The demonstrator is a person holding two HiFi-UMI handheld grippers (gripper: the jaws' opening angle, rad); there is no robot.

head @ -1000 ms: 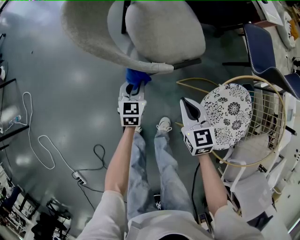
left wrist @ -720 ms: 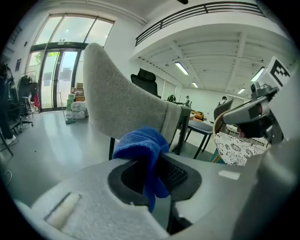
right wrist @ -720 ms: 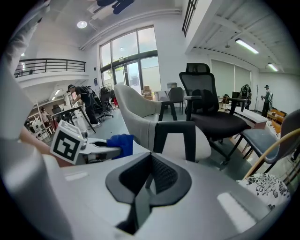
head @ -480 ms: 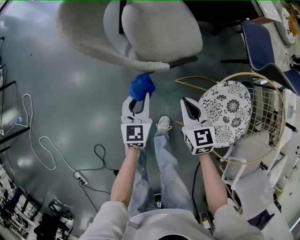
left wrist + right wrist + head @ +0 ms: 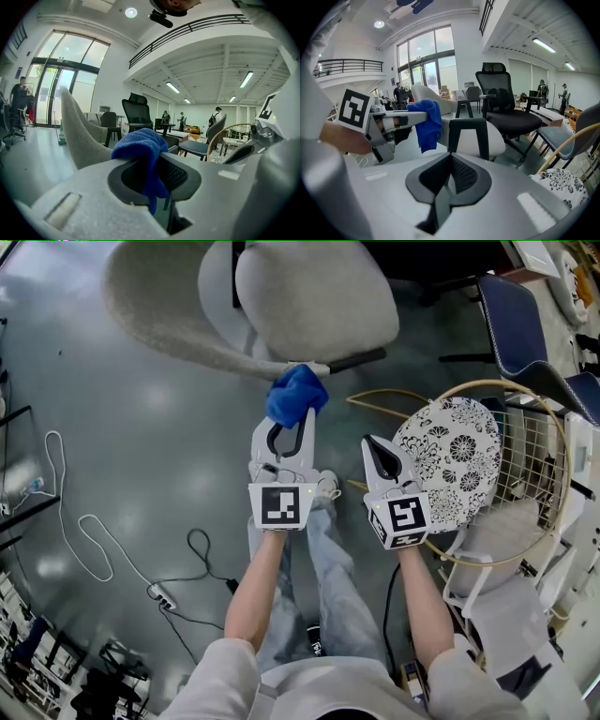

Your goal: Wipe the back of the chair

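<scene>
Left gripper [image 5: 284, 420], clamping the blue cloth [image 5: 296, 396] between its jaws, is carrying it farther forward and rightward than half a second ago, up to the near edge of the grey chair back [image 5: 169, 320], while the right gripper [image 5: 370, 442] is staying closed and empty.

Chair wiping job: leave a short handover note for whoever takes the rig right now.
Left tool: shut on the cloth, with the cloth bunched at its tip.
Right tool: shut, empty, held low beside the left one.
The cloth is up at the near end of the chair back. Whether it touches cannot be told.
Done: cloth picked up and brought to the chair.
Left: nothing shows how much has been wiped, so treat the whole back as still to do. Probably sweep the cloth along its curve with the left tool.
</scene>
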